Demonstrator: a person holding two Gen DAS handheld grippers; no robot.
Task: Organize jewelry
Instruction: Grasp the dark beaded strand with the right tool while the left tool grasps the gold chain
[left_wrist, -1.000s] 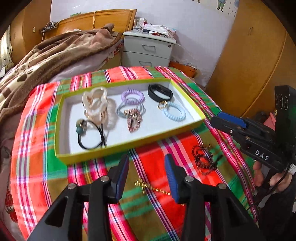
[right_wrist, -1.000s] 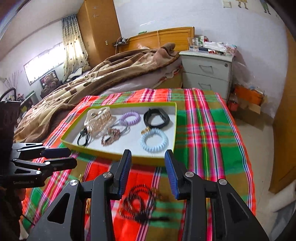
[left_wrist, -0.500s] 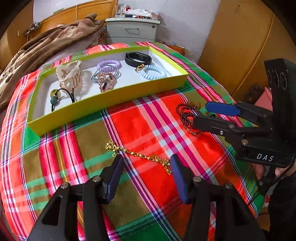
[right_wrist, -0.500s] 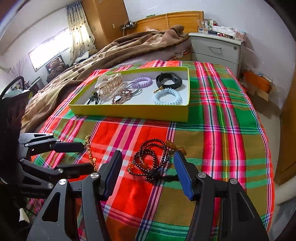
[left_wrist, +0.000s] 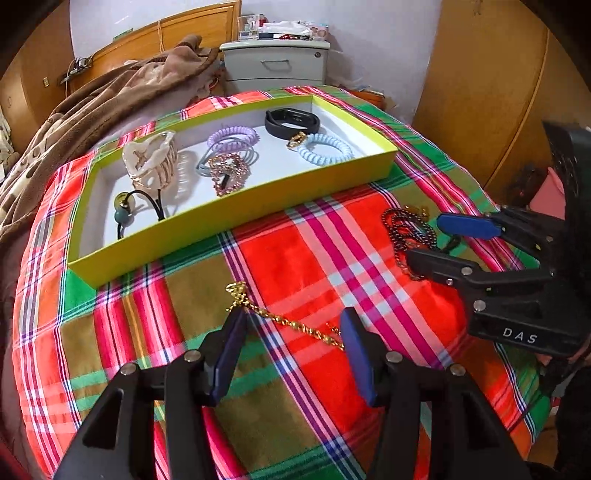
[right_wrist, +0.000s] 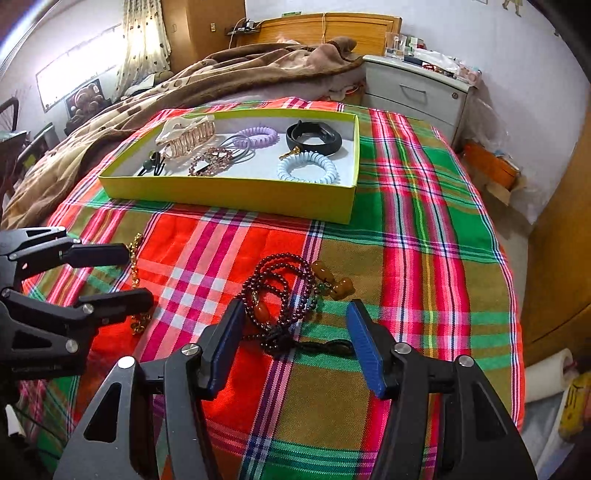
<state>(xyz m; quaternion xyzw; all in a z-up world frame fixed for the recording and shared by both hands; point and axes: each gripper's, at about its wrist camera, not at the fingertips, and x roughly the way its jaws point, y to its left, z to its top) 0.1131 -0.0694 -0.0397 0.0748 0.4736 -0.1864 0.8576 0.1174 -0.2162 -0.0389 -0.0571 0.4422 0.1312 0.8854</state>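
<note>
Both views lower and nearer the plaid cloth than a second ago; tray pushed back in frame, loose chains now up close.

Left wrist view: left gripper (left_wrist: 291, 334) spread wide, blue-padded fingers straddling gold chain (left_wrist: 284, 321), thin linked metal lying diagonally on woven plaid tablecloth (left_wrist: 332, 266) over the worktop. Nothing clamped. Beyond, yellow cardboard tray (left_wrist: 236, 214), shallow, rectangular, white inside. In tray: cream plastic claw clip (left_wrist: 151, 162), black elastic hair tie with round beads (left_wrist: 140, 210), lilac spiral coil tie (left_wrist: 231, 134), pink sparkly beaded piece (left_wrist: 227, 173), black smooth band (left_wrist: 291, 120), pale blue spiral coil tie (left_wrist: 325, 149). At right, right gripper (left_wrist: 432, 240) also apart, over dark beaded necklace (left_wrist: 408, 229).

Right wrist view: right gripper (right_wrist: 295, 328) fingers apart either side of dark beaded necklace (right_wrist: 280, 295), small round maroon beads in loops with amber lumps and a black cord tail, flat on cloth. Holding nothing. Left gripper (right_wrist: 125, 277) at left edge, apart, around gold chain (right_wrist: 135, 266). Tray (right_wrist: 229, 192) behind, well apart from both chains.
</note>
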